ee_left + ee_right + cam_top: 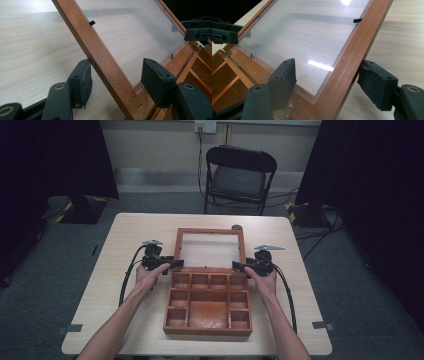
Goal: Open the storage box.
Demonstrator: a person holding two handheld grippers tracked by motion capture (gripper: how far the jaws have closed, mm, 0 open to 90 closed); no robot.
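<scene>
A wooden box (pixel 207 330) with several empty compartments sits mid-table, its lid (pixel 210 231) swung back; the lid is a wooden frame around a clear panel. My left gripper (pixel 176 263) is at the lid's left rail (pixel 105 65), open, with one jaw on each side of the rail. My right gripper (pixel 236 266) stands the same way, open across the right rail (pixel 348 62) near the hinge (pixel 287 110). The left gripper view has the right gripper (pixel 197 31) across the panel; the right gripper view has the left gripper (pixel 224 32) likewise.
A black folding chair (pixel 240 175) stands beyond the table's far edge. A small dark object (pixel 236 227) lies just behind the lid. Bare tabletop (pixel 130 235) lies left and right of the box. Cables trail from both grippers toward the front edge.
</scene>
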